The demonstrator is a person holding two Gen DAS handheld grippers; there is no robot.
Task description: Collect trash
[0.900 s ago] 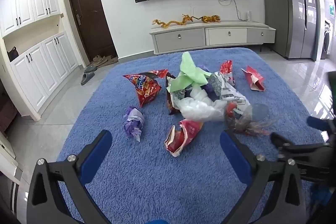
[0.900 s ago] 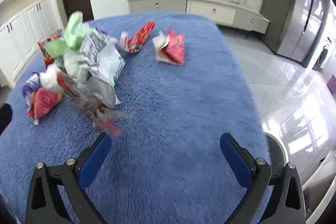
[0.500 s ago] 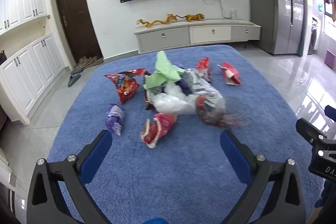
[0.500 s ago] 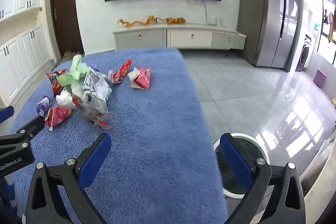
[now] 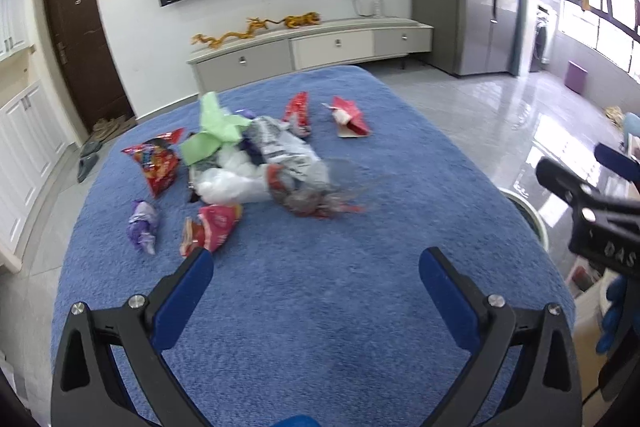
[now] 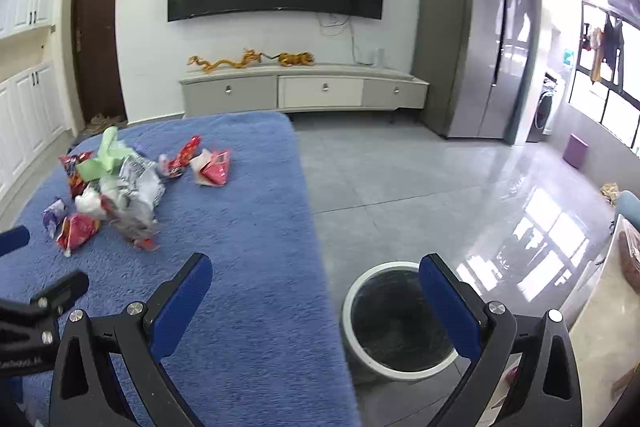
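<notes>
A pile of trash (image 5: 256,163) lies on a blue fluffy surface (image 5: 320,287): green paper (image 5: 212,131), white plastic bags, a clear wrapper (image 5: 316,201), red snack bags (image 5: 156,163), a purple wrapper (image 5: 142,227) and a red packet (image 5: 350,117) set apart. The pile also shows in the right wrist view (image 6: 116,195). My left gripper (image 5: 316,295) is open and empty, well short of the pile. My right gripper (image 6: 316,299) is open and empty, above the surface's right edge next to a white-rimmed bin (image 6: 400,327) on the floor.
A TV cabinet (image 6: 304,91) and a wall TV stand behind. A grey fridge (image 6: 472,39) stands at the right. Glossy tiled floor (image 6: 440,195) lies right of the blue surface. White cupboards and a dark door (image 5: 80,43) are at the left.
Both grippers have pulled back and risen away from the pile, both staying open. The right one has swung right, and the bin has come into its view.
</notes>
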